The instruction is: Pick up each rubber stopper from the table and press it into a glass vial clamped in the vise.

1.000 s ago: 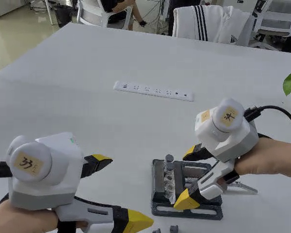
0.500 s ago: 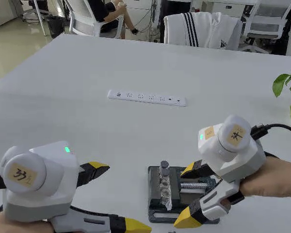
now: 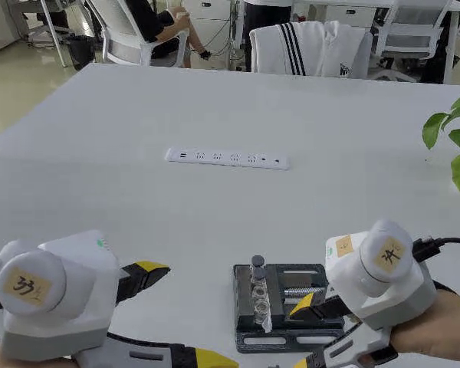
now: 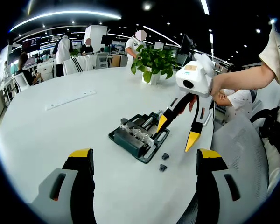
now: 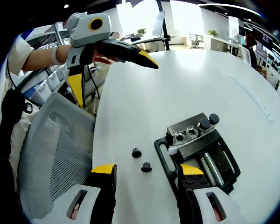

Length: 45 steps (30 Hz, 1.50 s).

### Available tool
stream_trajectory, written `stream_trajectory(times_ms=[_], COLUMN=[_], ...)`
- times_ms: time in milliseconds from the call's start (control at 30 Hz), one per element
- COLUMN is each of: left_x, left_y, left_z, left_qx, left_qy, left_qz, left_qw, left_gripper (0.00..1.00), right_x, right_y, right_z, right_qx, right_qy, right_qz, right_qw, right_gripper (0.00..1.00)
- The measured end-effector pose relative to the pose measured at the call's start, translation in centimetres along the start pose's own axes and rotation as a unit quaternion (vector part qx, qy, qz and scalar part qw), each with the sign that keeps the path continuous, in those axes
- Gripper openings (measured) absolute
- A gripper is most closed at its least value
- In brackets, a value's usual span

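Right tongs (image 3: pixel 300 334) drawn back beside vise (image 3: pixel 291 276); power strip (image 3: pixel 227 159) beyond

- White tabletop (image 3: pixel 138 192) is lying open between white power strip (image 3: pixel 227 159) and dark metal vise (image 3: pixel 245 337).
- Right gripper (image 3: pixel 300 333), jaws spread, is crowding the vise's right side.
- Two small dark rubber stoppers (image 5: pixel 136 152) are sitting apart on bare table.
- Green leafy plant (image 3: pixel 452 146) is bounding the far right.

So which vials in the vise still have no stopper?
The two open vials nearest the loose stoppers: clear glass mouths. The other two vials in the vise carry dark stoppers.
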<state>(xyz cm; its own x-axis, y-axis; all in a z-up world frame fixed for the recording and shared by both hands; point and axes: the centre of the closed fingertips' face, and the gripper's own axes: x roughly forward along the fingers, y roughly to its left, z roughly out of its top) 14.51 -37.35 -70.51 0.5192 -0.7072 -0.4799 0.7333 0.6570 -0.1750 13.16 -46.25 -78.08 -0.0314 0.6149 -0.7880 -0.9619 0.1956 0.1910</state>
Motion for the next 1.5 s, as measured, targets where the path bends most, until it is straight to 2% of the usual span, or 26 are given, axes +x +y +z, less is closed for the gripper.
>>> stream_trajectory(times_ms=[200,400,500,633,900,933,1333,1433,1500], left_x=[-0.1,-0.2,-0.3,-0.4,-0.5,-0.6,-0.5,-0.4,-0.4], left_y=[-0.2,-0.2,-0.2,-0.2,-0.5,-0.5,-0.7,-0.8,-0.8], left_z=[-0.1,0.1,0.0,0.0,-0.2,-0.2,-0.4,-0.2,-0.3], left_qx=[0.003,0.003,0.001,0.002,0.001,0.0,-0.003,-0.003,-0.004], left_qy=[0.003,0.0,-0.001,-0.001,0.0,0.001,0.001,-0.001,-0.002], left_qz=[-0.001,0.0,0.0,0.0,0.0,0.0,0.001,0.001,0.002], left_qw=[1.0,1.0,1.0,1.0,1.0,1.0,1.0,1.0,1.0], left_gripper=[0.9,0.9,0.9,0.9,0.89,0.89,0.89,0.89,0.89], right_x=[0.9,1.9,2.3,2.8,3.5,3.5,4.2,4.1,4.2], right_y=[-0.1,-0.2,0.1,0.2,-0.4,-0.6,-0.2,0.0,-0.3], right_z=[-0.7,-1.3,-1.4,-1.7,-2.1,-2.0,-2.2,-2.2,-2.4], right_qx=[0.006,0.008,0.01,0.005,0.012,0.005,0.017,0.018,0.023], right_qy=[-0.01,-0.019,-0.019,-0.015,-0.015,-0.016,-0.019,-0.023,-0.026], right_qz=[-0.004,-0.011,-0.008,-0.015,-0.024,-0.033,-0.028,-0.033,-0.033], right_qw=[0.9999,0.9997,0.9997,0.9998,0.9995,0.9993,0.9993,0.999,0.9988], right_gripper=[0.41,0.27,0.25,0.22,0.16,0.15,0.1,0.08,0.08])
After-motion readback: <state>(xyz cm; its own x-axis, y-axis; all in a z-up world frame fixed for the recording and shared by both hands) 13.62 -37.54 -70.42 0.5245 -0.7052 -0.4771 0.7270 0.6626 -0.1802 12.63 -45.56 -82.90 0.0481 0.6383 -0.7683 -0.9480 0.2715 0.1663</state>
